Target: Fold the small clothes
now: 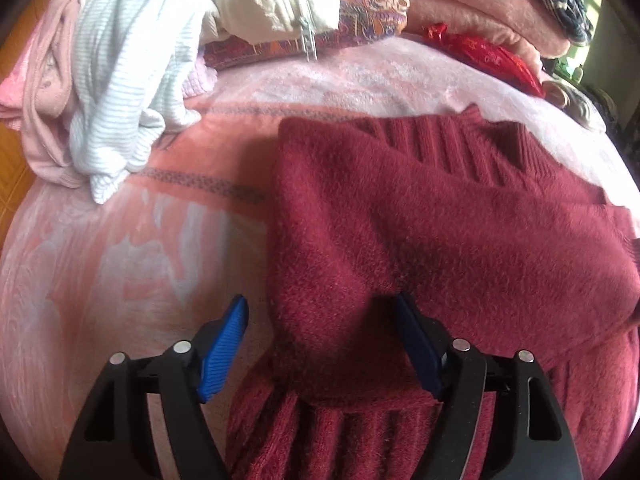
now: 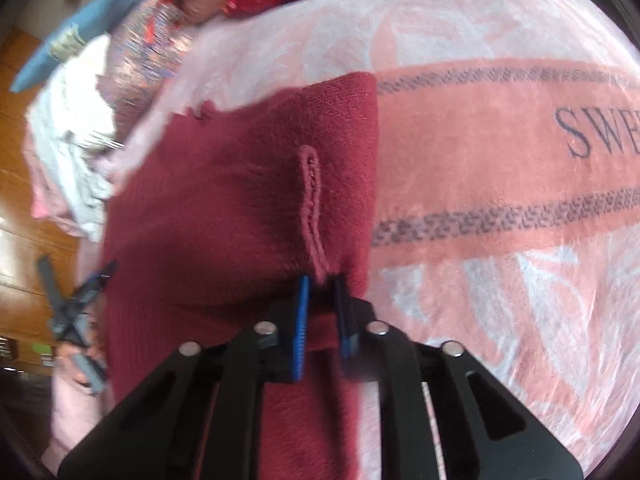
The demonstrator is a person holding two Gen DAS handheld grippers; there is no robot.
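Left tongs (image 1: 320, 344) stand wide apart over a folded edge of the red sweater (image 1: 440, 232), gripping nothing. Right tongs (image 2: 322, 320) are pinched together on a fold of the same sweater (image 2: 224, 216), near its seam. It lies spread on the bed's pink blanket (image 1: 120, 248). A heap of clothes (image 1: 116, 80) sits at the blanket's far left.

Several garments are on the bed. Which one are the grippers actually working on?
The dark red knit sweater, spread flat. The right gripper is clamped on its edge; the left gripper is open astride it. The white striped garment lies crumpled in the far pile, untouched.
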